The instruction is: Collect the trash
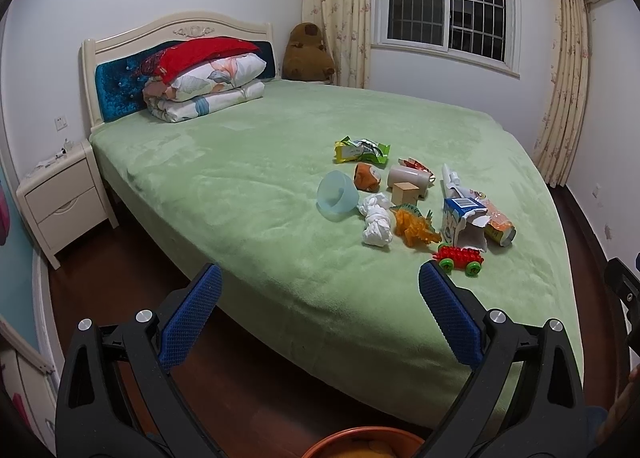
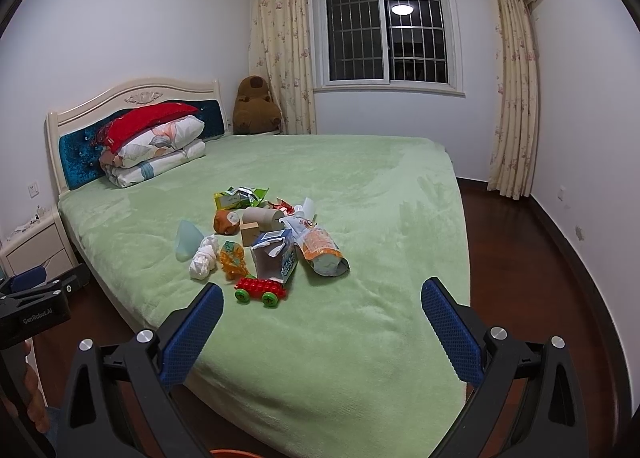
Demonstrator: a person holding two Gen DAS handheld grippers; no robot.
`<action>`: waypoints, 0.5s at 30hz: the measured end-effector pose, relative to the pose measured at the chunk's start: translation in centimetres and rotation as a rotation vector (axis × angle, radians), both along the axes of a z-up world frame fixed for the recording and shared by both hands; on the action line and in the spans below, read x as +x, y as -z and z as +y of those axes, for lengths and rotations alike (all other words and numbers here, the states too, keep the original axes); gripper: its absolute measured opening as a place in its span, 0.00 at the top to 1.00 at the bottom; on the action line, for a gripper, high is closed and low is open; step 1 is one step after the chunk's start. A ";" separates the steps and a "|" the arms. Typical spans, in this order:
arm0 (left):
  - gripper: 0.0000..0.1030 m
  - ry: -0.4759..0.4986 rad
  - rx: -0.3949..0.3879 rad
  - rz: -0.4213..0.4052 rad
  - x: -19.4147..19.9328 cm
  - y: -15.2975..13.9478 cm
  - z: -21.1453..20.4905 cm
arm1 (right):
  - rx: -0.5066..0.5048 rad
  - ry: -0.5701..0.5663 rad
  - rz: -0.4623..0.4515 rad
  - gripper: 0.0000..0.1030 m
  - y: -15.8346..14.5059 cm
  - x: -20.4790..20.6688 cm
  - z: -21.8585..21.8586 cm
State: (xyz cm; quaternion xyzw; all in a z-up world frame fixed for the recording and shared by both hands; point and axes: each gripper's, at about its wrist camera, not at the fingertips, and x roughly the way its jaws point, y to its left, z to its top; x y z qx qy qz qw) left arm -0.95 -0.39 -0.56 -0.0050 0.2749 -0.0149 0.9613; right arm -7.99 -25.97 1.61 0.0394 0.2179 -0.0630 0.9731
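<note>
Both grippers spread wide, nothing between the blue pads. Left gripper [image 1: 320,314] fills the bottom of the left view; right gripper [image 2: 322,328] likewise in the right view. Each hangs short of the bed's near edge, aimed at the pile, so I judge the collecting has not begun.

Trash and toys lie mixed in one cluster on the green bed cover [image 1: 248,193], right of centre in the left view, centre-left in the right view. Likely trash: torn milk carton [image 1: 464,223], crumpled tissue [image 1: 376,223], green snack wrapper [image 1: 362,149], orange-printed pouch [image 1: 498,223], a small red wrapper [image 1: 416,164] behind the cup. Likely keepers: orange dinosaur [image 1: 416,223], red toy car [image 1: 458,258], wooden block [image 1: 406,192], tipped beige cup [image 1: 408,176], pale blue bowl [image 1: 338,195] on its side, small orange plush [image 1: 367,176].

Carton opening faces the right camera [image 2: 276,254]; the interior looks empty. Dinosaur is just beside the tissue and the carton; touching or not, cannot tell.

Left view only: an orange bin rim [image 1: 364,440] at bottom centre, directly below the open jaws, presumably held close for dropping items; the right view shows only a sliver of it at bottom centre. Right view only: the left gripper's body at lower left, and more of the pouch's length.

Judgement: tissue is soft and easy to pinch; carton may crumple further.
</note>
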 end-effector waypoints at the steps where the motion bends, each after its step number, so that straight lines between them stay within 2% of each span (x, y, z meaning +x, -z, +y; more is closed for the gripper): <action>1: 0.07 0.000 0.000 0.000 -0.1 0.0 0.0 | 0.001 -0.001 0.000 0.05 0.0 0.0 0.0; 15: 0.07 0.000 -0.002 0.004 -0.1 0.1 0.1 | 0.002 -0.002 0.000 0.05 -0.1 -0.1 0.0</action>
